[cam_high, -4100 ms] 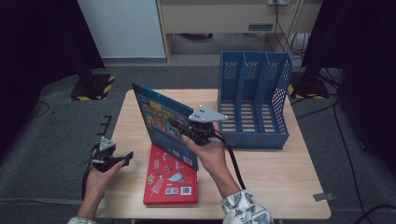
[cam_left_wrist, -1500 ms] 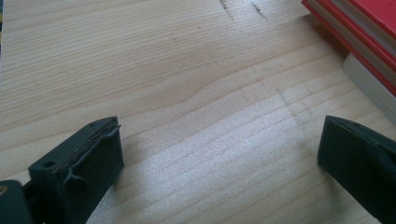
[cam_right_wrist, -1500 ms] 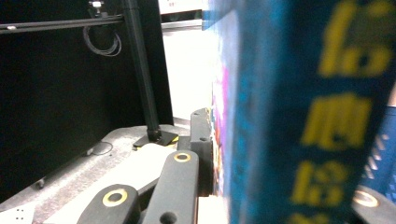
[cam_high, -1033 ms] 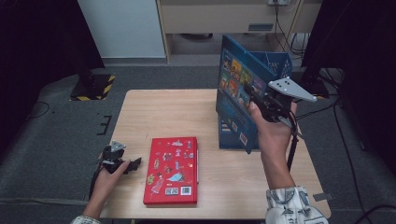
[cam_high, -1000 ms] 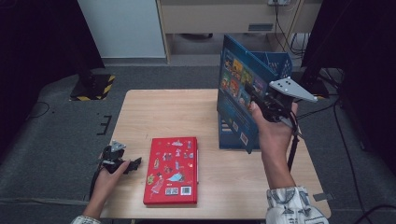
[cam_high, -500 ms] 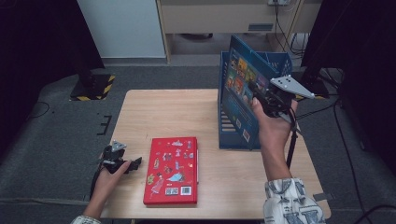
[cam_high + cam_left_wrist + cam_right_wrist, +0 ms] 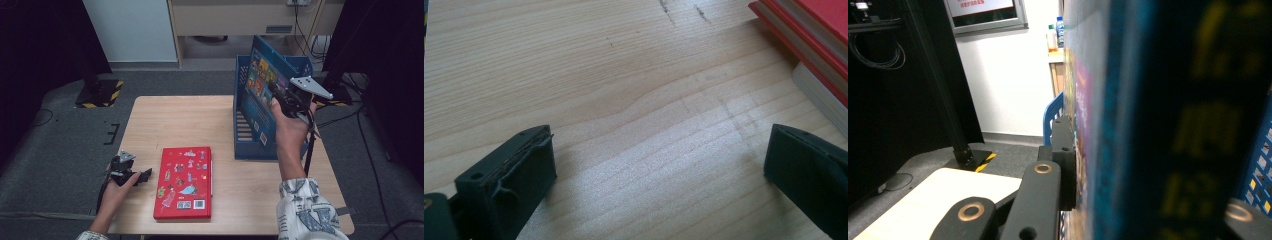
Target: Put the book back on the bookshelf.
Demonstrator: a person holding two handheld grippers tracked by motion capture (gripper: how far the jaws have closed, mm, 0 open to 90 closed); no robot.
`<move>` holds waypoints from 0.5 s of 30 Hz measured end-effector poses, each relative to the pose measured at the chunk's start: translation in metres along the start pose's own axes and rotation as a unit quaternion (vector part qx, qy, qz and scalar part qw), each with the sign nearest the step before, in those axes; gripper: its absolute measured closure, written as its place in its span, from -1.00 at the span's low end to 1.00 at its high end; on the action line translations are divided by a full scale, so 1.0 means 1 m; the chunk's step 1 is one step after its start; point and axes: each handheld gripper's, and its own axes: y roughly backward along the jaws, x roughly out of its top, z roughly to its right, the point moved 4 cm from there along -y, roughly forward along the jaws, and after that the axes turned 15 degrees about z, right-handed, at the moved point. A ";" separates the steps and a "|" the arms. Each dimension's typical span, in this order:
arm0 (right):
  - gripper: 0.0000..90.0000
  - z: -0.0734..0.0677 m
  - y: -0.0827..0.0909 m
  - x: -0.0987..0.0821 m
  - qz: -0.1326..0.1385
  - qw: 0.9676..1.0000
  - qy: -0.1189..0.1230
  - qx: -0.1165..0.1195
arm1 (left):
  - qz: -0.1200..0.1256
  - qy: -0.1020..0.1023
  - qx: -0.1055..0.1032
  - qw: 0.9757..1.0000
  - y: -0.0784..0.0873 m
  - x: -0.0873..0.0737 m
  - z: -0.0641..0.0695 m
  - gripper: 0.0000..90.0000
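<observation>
The right gripper, clamped on an upright blue book, steers it down into the blue file rack just below, while the left gripper rests apart-jawed beside a red book.

Blue book blurred up close in right gripper view, title unreadable, hides far jaw of right tongs. Red book cut off at frame edge. Blue file rack partly hidden behind blue book.
</observation>
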 end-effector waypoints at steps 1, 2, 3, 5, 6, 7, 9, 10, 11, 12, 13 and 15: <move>0.85 0.001 -0.002 0.000 0.001 1.000 0.000 -0.001 | 0.000 0.000 0.000 1.000 0.000 0.000 0.000 -1.00; 0.85 0.001 -0.003 0.000 0.002 1.000 -0.001 -0.002 | 0.000 0.000 0.000 1.000 0.000 0.000 0.000 -1.00; 0.85 0.002 -0.005 0.000 0.002 1.000 -0.002 -0.003 | 0.000 0.000 0.000 1.000 0.000 0.000 0.000 -1.00; 0.85 0.002 -0.009 0.000 0.004 1.000 -0.003 -0.005 | 0.000 0.000 0.000 1.000 0.000 0.000 0.000 -1.00; 0.85 0.003 -0.012 0.000 0.005 1.000 -0.001 -0.006 | 0.000 0.001 0.001 1.000 0.000 0.000 0.000 -1.00; 0.85 0.003 -0.014 0.000 0.006 1.000 -0.002 -0.007 | 0.000 0.002 0.002 1.000 0.000 0.000 0.000 -1.00; 0.85 0.003 -0.020 -0.001 0.008 1.000 -0.002 -0.009 | 0.000 0.003 0.003 1.000 -0.001 0.000 0.001 -1.00; 0.85 0.002 -0.022 -0.002 0.009 1.000 -0.003 -0.011 | 0.000 0.003 0.003 1.000 -0.001 0.000 0.001 -1.00; 0.85 0.002 -0.022 -0.002 0.009 1.000 -0.003 -0.011 | 0.000 0.003 0.003 1.000 -0.001 0.000 0.001 -1.00; 0.85 0.003 -0.027 -0.005 0.010 1.000 -0.002 -0.012 | 0.000 0.003 0.003 1.000 -0.001 0.000 0.001 -1.00; 0.85 0.002 -0.029 -0.005 0.010 1.000 -0.001 -0.013 | 0.000 0.003 0.003 1.000 -0.001 0.000 0.001 -1.00; 0.85 0.002 -0.034 -0.008 0.009 1.000 0.004 -0.015 | 0.000 0.003 0.003 1.000 -0.001 0.000 0.001 -1.00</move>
